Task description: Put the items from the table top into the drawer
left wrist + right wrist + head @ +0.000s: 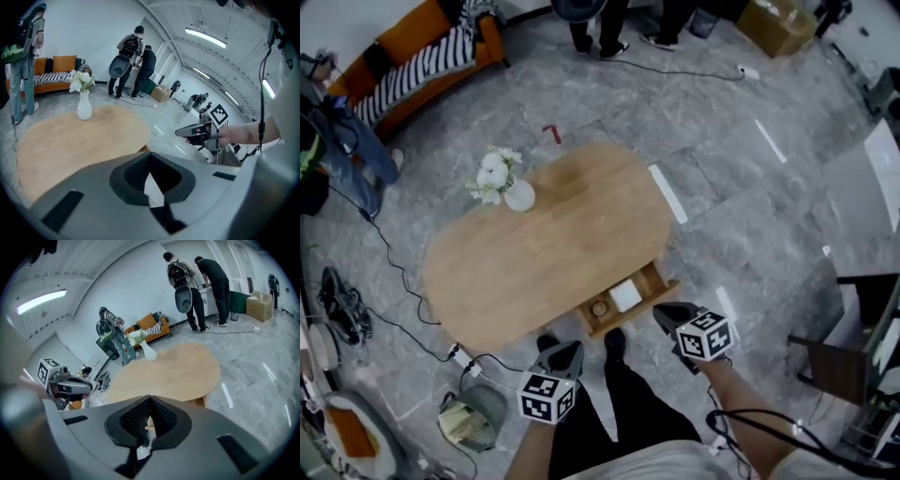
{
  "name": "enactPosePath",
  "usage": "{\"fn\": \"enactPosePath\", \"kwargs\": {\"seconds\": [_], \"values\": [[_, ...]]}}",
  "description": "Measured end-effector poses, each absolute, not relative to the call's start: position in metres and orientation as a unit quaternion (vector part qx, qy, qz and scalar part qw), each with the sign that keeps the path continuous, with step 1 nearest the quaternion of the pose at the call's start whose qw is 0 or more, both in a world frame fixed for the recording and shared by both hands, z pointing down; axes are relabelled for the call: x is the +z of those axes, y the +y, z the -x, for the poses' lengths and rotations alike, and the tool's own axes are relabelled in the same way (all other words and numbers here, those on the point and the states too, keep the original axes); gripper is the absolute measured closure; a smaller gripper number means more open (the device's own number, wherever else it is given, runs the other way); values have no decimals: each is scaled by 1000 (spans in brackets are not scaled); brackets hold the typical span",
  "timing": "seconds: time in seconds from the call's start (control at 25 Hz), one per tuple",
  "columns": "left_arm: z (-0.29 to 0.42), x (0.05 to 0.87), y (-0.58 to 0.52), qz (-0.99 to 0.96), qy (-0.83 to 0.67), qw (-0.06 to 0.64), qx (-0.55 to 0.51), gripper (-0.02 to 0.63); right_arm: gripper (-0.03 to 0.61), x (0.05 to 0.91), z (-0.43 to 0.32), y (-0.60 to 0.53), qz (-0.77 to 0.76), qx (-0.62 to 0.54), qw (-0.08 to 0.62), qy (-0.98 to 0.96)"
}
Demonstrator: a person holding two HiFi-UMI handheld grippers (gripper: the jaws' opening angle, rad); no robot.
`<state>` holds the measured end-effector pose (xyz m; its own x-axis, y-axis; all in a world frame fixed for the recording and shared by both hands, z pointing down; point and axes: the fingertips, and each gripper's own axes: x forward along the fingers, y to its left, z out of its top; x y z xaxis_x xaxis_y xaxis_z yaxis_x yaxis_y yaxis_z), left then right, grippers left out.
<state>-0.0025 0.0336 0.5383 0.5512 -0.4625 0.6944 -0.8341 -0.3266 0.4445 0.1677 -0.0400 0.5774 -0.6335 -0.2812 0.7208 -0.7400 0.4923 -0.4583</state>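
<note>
An oval wooden table carries only a white vase of white flowers. Its drawer stands pulled out at the near edge, and inside lie a white flat item and a small round item. Both grippers hang in the air above the floor, nearer me than the table. My left gripper is to the left of the drawer, shut and empty. My right gripper is just right of the drawer front, also shut with nothing between its jaws. The left gripper view shows the vase far across the tabletop.
An orange sofa with a striped cloth stands at the far left, with a person in jeans near it. Two people stand at the back by a cardboard box. Cables and a power strip lie left of me; a dark chair at right.
</note>
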Motion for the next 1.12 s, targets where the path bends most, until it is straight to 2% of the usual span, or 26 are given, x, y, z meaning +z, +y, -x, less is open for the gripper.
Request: {"fn": "enactPosePath", "kwargs": {"seconds": [0.36, 0.76, 1.12], "values": [[23, 462, 58, -781, -438, 374, 242, 614, 546, 495, -158, -2, -274, 335, 287, -854], [38, 436, 123, -779, -441, 366, 256, 614, 546, 446, -135, 60, -277, 313, 258, -871], [50, 397, 155, -803, -434, 342, 222, 614, 546, 405, -122, 107, -312, 287, 232, -876]]}}
